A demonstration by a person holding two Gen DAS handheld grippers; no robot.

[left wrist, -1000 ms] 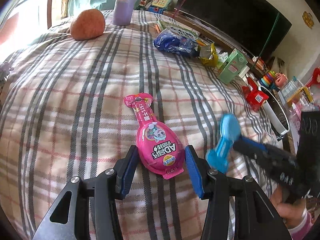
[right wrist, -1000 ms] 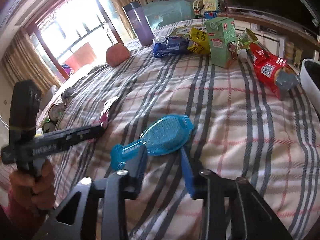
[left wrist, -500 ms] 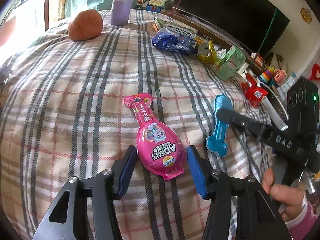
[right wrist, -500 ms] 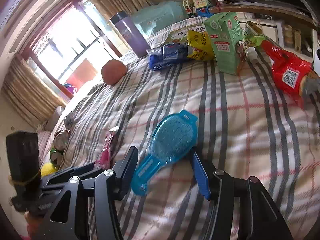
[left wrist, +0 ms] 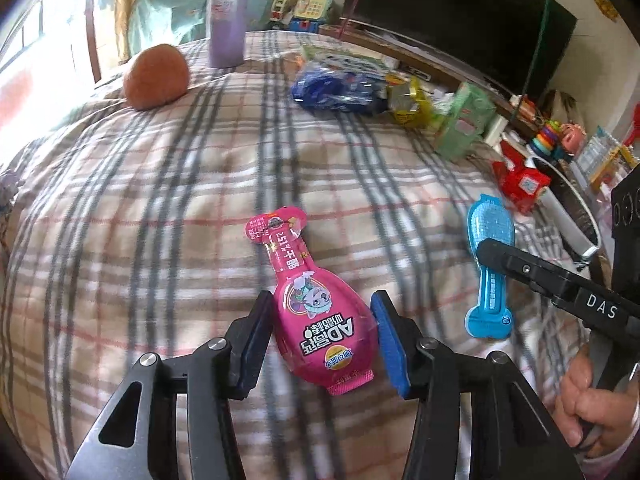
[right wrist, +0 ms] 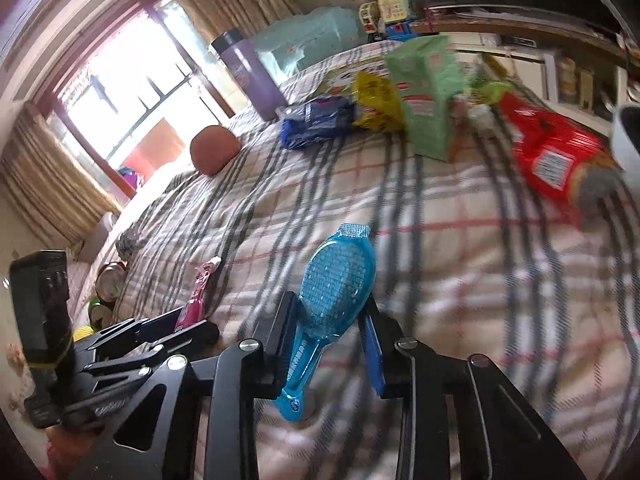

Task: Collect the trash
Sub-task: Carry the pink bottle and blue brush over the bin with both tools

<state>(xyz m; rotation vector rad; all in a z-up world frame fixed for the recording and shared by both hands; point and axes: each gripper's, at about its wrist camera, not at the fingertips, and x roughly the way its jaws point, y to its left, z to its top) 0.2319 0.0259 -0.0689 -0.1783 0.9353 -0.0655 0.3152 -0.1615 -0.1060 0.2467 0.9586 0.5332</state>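
A pink drink pouch [left wrist: 320,312] lies on the plaid blanket between the fingers of my left gripper [left wrist: 324,340], which is open around its wide end. A blue spoon-shaped wrapper [right wrist: 334,300] lies on the blanket between the fingers of my right gripper [right wrist: 332,344], which is open and straddles it. The blue wrapper also shows in the left wrist view [left wrist: 490,256], partly under the right gripper's finger. The pink pouch shows edge-on in the right wrist view [right wrist: 196,300].
More trash lies at the far side of the bed: a blue bag [left wrist: 336,88], a yellow wrapper [left wrist: 408,102], a green carton [left wrist: 464,122], a red packet [left wrist: 520,180]. A purple bottle [left wrist: 228,12] and an orange ball [left wrist: 156,78] stand farther back. A white bin rim [left wrist: 576,220] is at right.
My right gripper has swung round and come down over the blue wrapper, which now lies between its fingers. My left gripper has stayed around the pink pouch, edging slightly closer.
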